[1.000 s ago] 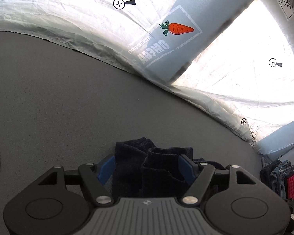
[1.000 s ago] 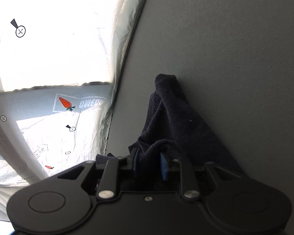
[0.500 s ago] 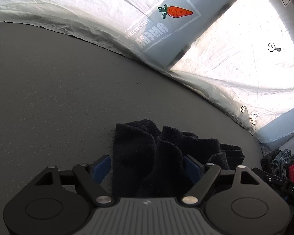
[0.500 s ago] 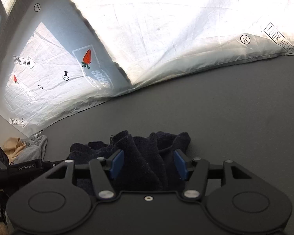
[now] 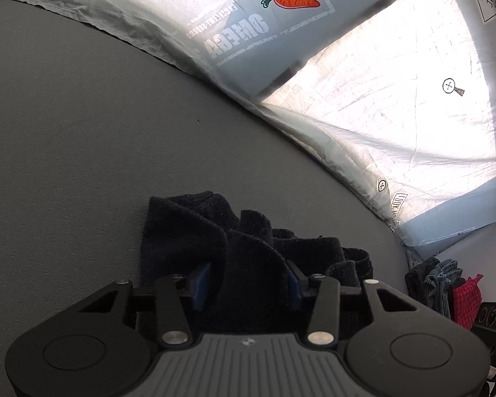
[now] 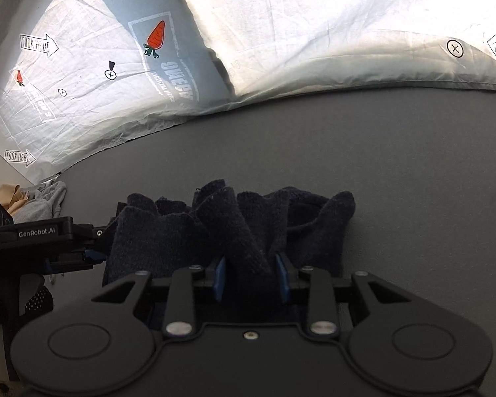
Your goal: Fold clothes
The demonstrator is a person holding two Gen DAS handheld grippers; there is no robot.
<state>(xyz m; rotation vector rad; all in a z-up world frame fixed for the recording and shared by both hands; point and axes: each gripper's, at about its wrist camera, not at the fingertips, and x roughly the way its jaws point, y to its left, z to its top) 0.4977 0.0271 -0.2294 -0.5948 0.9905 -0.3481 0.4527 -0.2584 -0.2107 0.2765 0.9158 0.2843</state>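
In the left wrist view, the left gripper [image 5: 249,283] fills the bottom of the frame. Its two blue pads [image 5: 201,281] stand a little apart and they are closing. A fold of the dark blue cloth [image 5: 234,248] stands up right between them, and both pads press on that fold. The rest of the cloth lies bunched just above the jaws, in the lower middle of the frame, on the gray table [image 5: 99,132]. A pale sheet with a carrot print [image 5: 363,82] covers the upper right of the frame. At the right edge, low down, sits a small pile of clothes [image 5: 446,287] with a red piece in it.

In the right wrist view, the right gripper [image 6: 251,276] takes up the bottom of the frame. Its blue pads [image 6: 219,278] are also closing, with a ridge of the same dark blue cloth [image 6: 248,231] pinched between them. The cloth spreads out in lumpy folds above the jaws, in the middle of the frame, on the gray table [image 6: 380,149]. The left gripper [image 6: 92,253] comes in from the left edge and holds the left end of the cloth. The pale sheet [image 6: 314,33] fills the top of the frame. Some gray and tan clothes [image 6: 33,201] lie at the left edge.
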